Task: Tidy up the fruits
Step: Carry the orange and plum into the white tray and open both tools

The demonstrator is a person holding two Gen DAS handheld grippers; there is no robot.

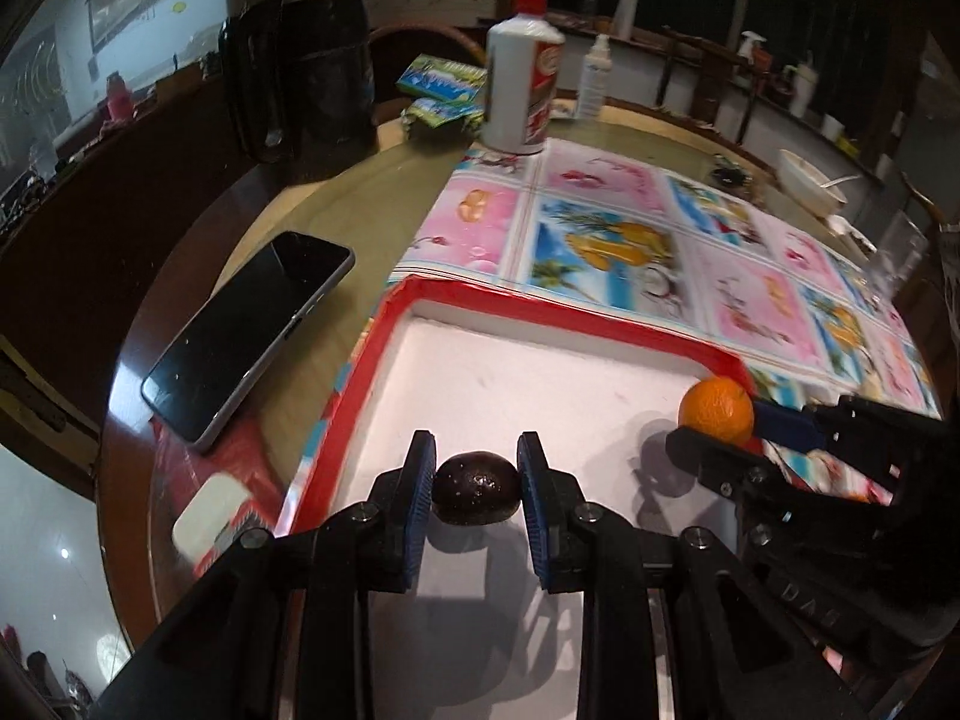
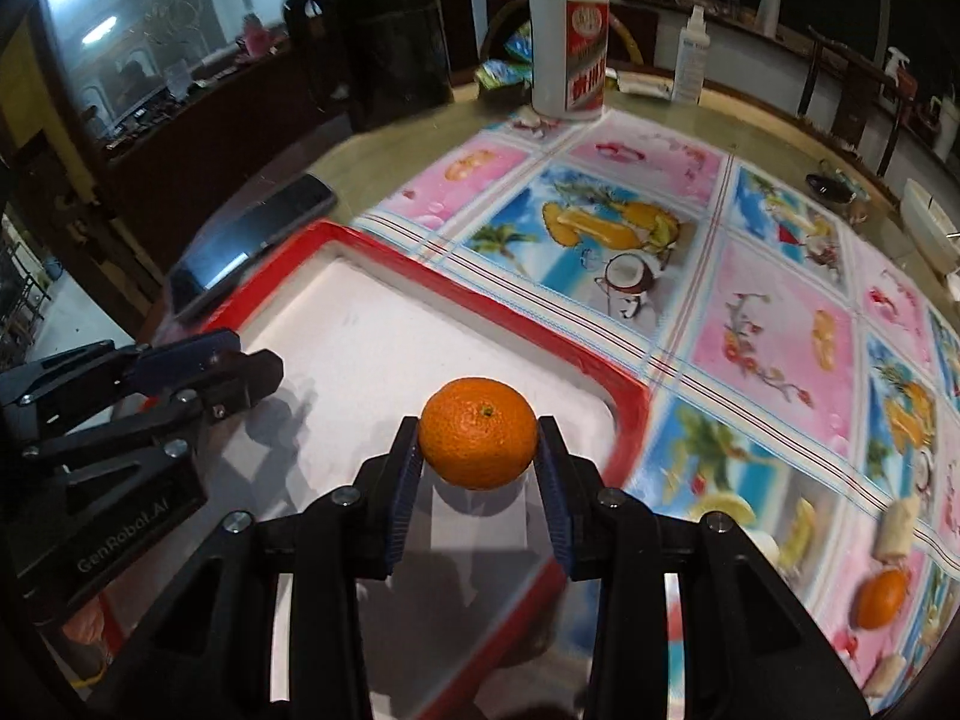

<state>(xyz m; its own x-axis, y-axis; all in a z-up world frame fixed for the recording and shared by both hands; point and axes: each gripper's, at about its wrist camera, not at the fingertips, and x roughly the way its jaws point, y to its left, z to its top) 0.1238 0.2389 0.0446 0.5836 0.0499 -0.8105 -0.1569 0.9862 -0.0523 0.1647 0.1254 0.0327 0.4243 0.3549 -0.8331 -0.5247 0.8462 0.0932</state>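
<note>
The left gripper is clamped on a dark, roundish fruit, both blue pads pressed against its sides, held just above the white floor of the red-rimmed tray. The right gripper grips an orange the same way, over the tray's near right corner. Each gripper shows in the other's view, on opposite sides of the tray. The tray sits on a tablecloth printed with fruit pictures. A black phone lies just beside the tray's left rim. Beyond the tray's far rim stands a white bottle with a red cap, well apart.
</note>
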